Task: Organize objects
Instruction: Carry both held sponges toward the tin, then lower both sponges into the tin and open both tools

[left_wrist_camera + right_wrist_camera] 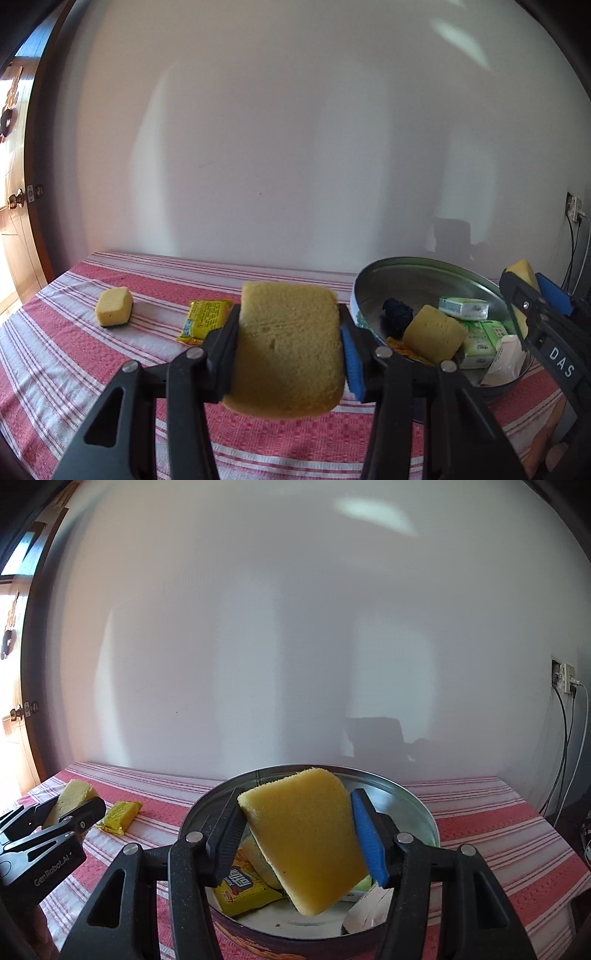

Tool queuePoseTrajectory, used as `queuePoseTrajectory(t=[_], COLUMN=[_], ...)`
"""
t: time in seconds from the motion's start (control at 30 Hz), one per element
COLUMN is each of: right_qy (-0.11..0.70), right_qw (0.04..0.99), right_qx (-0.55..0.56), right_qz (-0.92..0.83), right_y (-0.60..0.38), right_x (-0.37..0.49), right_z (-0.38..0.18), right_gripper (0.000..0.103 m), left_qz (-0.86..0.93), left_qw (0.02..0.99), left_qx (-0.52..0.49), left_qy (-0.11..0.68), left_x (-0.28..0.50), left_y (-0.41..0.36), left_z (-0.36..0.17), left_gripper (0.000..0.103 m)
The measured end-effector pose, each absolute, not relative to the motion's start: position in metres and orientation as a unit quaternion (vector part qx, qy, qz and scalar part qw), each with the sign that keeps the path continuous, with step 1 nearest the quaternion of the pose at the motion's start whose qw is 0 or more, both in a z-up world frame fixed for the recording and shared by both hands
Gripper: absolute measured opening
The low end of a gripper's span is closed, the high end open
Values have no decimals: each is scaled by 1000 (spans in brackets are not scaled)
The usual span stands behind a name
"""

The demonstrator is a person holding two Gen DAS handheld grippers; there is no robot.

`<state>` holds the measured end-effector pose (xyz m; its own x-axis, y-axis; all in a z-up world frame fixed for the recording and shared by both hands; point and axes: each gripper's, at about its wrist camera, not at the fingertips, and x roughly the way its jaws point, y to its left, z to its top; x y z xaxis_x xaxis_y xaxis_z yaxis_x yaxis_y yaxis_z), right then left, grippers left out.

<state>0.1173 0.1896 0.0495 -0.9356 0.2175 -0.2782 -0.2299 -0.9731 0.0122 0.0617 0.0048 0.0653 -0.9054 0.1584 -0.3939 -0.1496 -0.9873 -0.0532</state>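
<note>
2 yellow sponges (288, 347) (306, 845) clamped aloft, 1 tilted above tin (417, 805).

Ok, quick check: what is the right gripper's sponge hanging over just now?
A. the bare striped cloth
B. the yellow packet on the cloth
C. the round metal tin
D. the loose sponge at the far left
C: in the right wrist view the right gripper is shut on a sponge held above the open tin, with packets visible in the tin beneath it.

Sponges (288, 350) yellow; cloth (74, 354) on surface red-white striped; tin (417, 808) silver inside; packet (205, 319) yellow; wall (295, 147) white.
</note>
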Motion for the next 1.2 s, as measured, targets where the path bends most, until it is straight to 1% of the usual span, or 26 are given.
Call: queuePoseTrajectory(t=[0.43,0.57,0.7,0.9,1.2], right_qy=[45,33,29,30,28], right_qw=[154,182,188,191,179], right_qx=[-135,-132,-137,-142,-175], right_qz=[978,974,972,971,968], right_y=[230,235,239,246,239], right_x=[120,118,112,96,68], right_z=[50,49,46,39,30], right_gripper=[59,59,59,59,60], left_qz=[971,969,966,963,960], left_qw=[138,155,168,171,143], left_qx=[-194,-192,-198,-206,-239], left_qy=[-8,0,1,23,37], left_x=[59,58,51,35,10], left_y=[52,69,84,103,104], left_z=[74,72,71,64,47], left_gripper=[47,47,47,47,47])
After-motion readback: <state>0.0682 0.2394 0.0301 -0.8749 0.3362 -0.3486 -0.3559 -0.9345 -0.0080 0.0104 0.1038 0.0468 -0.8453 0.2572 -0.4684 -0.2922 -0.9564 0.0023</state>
